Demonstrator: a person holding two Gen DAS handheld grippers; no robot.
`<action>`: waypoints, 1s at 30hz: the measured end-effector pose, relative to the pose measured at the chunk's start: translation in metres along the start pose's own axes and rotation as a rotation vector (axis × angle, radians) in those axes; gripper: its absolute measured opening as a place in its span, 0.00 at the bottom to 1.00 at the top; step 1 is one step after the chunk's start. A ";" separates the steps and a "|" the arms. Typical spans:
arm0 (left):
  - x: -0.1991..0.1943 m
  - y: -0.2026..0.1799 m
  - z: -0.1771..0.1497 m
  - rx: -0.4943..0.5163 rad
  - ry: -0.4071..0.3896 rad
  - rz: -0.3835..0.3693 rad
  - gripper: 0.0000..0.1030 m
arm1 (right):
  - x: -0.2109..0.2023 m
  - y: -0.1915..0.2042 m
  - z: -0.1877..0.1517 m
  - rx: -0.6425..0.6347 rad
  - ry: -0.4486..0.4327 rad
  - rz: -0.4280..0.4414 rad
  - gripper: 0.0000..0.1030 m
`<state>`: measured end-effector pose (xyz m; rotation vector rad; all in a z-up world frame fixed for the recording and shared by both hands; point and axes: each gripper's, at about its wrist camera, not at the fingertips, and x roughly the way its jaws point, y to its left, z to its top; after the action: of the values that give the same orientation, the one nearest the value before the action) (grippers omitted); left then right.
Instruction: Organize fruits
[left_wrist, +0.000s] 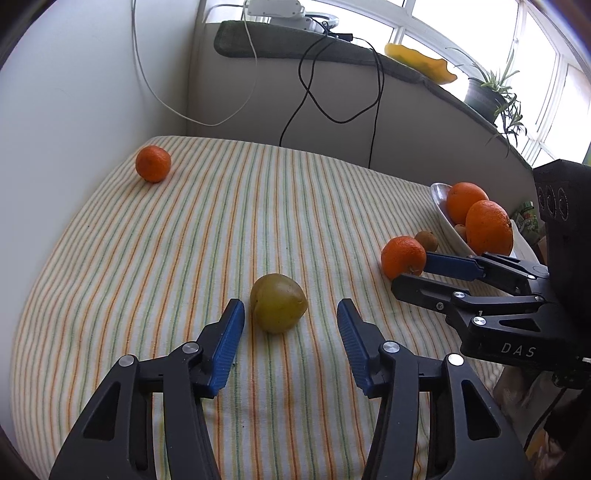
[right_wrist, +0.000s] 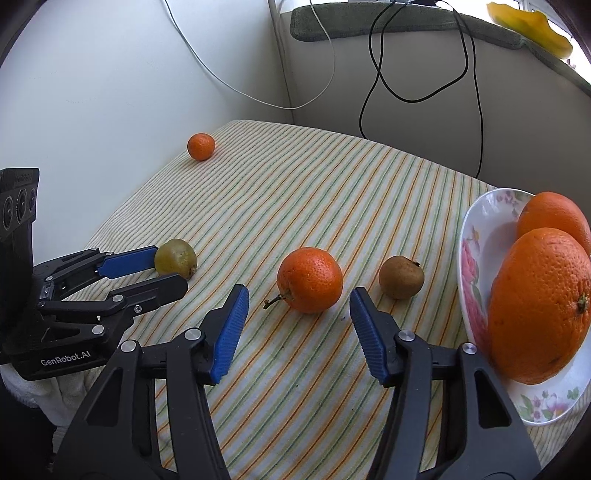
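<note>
Left wrist view: green plum lies between spread left gripper fingers.

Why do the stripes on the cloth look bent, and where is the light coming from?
Both wrist views use fisheye lenses, which curve the striped cloth and darken the corners. In the left wrist view, daylight from the window washes out the panes. In the right wrist view, the oranges stay sharp, with soft shadows.

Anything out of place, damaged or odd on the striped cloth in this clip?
Nothing is spilled or damaged. Four fruits lie loose outside the floral white dish: a small tangerine far off by the wall, a yellow-green plum, a stemmed tangerine and a small brown fruit.
</note>
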<state>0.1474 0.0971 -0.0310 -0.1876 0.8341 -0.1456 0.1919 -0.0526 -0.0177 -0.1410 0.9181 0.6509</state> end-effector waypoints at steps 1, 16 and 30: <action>0.001 0.000 0.000 0.001 0.004 -0.001 0.47 | 0.002 0.000 0.001 0.000 0.006 0.002 0.57; 0.007 0.006 -0.001 -0.009 0.013 -0.002 0.35 | 0.016 0.001 0.009 -0.010 0.034 -0.027 0.42; 0.005 0.007 0.000 -0.024 -0.001 -0.015 0.28 | 0.014 0.000 0.009 -0.022 0.005 -0.025 0.36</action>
<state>0.1511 0.1028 -0.0364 -0.2164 0.8335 -0.1502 0.2043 -0.0428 -0.0227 -0.1732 0.9134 0.6378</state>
